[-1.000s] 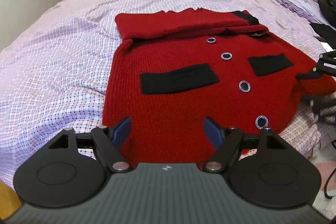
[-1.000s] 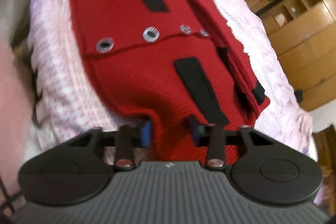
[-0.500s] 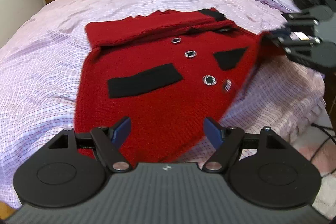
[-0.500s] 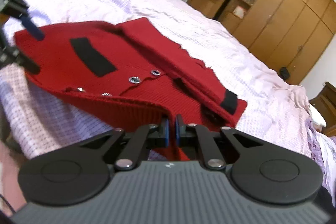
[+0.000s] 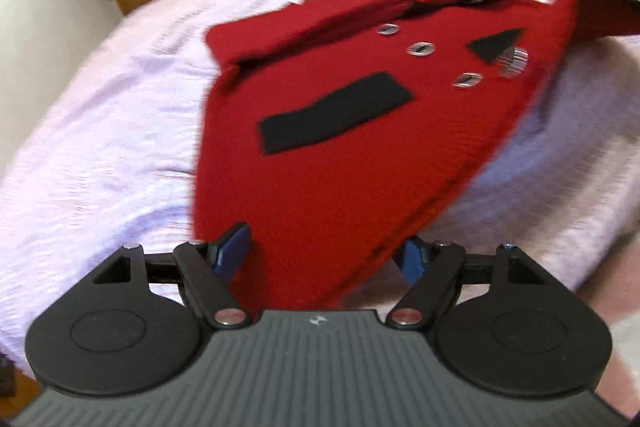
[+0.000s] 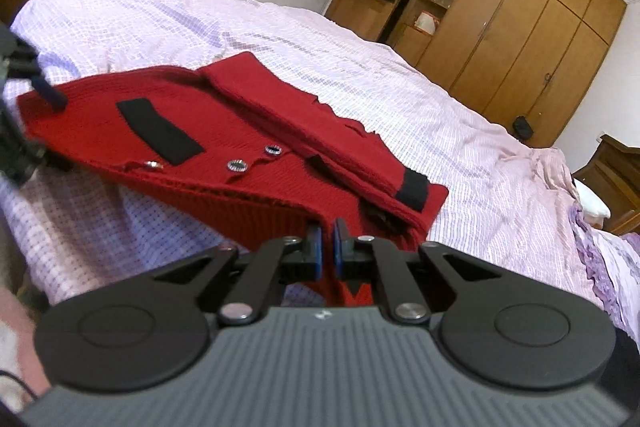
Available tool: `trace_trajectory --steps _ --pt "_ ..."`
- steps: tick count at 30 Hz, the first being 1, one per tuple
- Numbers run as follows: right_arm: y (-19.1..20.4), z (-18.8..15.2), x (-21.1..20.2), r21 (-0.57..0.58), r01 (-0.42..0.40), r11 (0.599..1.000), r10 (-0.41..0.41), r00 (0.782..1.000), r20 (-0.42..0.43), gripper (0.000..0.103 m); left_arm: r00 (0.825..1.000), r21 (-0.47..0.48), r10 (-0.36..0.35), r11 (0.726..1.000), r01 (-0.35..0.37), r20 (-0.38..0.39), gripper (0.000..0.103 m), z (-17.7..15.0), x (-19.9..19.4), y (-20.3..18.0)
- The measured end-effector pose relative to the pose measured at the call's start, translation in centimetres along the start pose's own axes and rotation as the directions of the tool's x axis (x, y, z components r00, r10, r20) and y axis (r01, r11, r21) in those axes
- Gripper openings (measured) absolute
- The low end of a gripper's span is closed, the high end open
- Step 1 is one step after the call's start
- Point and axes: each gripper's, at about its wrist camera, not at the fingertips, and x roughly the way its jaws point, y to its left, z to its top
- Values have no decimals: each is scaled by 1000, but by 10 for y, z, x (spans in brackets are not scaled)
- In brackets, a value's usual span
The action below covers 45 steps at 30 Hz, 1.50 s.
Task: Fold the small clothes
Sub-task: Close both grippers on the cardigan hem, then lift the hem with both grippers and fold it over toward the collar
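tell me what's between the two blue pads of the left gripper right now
In the left wrist view, the near hem of the red cardigan lies between the left gripper's open pads, which do not press on it.

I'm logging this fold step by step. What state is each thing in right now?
Red cardigan: buttoned, one sleeve folded across it, near edge lifted off the bed.
Right claw: shut on the cardigan's edge.
Left claw: open, cardigan corner between its pads, not gripped.
Bed sheet: spread out, wrinkled.
Wardrobe: doors closed.
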Motion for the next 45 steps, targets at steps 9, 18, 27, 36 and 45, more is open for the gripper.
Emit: trace_trajectory --steps 9,18,27,36,45 --pt "15 -29 5 2 -71 997 71 991 -113 10 997 -34 -74 997 76 31 20 1 0 9" --pt "31 -60 8 -66 -67 996 52 977 -205 47 996 -91 -83 992 84 15 20 3 6 10" --pt "36 -66 13 -108 -30 994 11 984 -176 46 995 -131 -85 987 91 50 18 4 1 14" --pt "21 -55 0 -31 53 998 -55 996 -68 9 988 -169 -73 981 96 138 12 17 -18 23" --pt "-13 -18 7 86 114 990 -116 993 20 9 975 -165 -52 982 89 215 10 70 -17 38"
